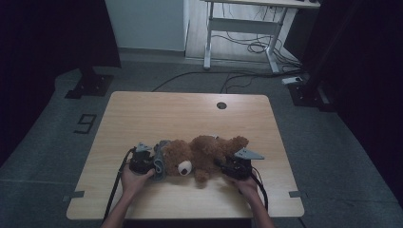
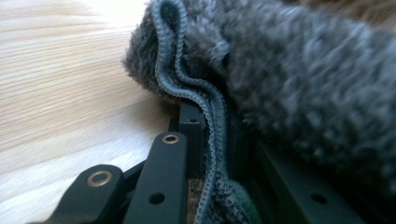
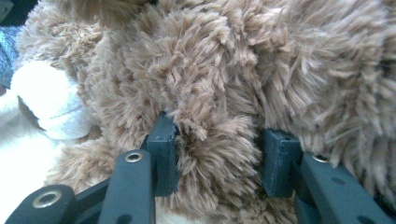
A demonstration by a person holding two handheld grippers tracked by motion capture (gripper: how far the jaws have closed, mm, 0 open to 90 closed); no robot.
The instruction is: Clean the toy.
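Teddy bear (image 1: 204,154) pinched by my right gripper (image 1: 227,166); my left gripper (image 1: 151,164) clamps its grey hat (image 1: 159,159), seemingly half pulled on

text: "9" | on: floor (image 1: 57,142) left of table (image 1: 190,109) | form: dark marking (image 1: 85,123)

A shaggy brown plush teddy bear (image 1: 205,156) with a white muzzle (image 1: 185,166) lies on its side along the near half of the light wooden table (image 1: 190,114), head toward the table's left edge. A fuzzy grey knitted hat with a ribbed hem (image 1: 159,160) sits against the bear's head, its hem (image 2: 205,107) folded and pinched.
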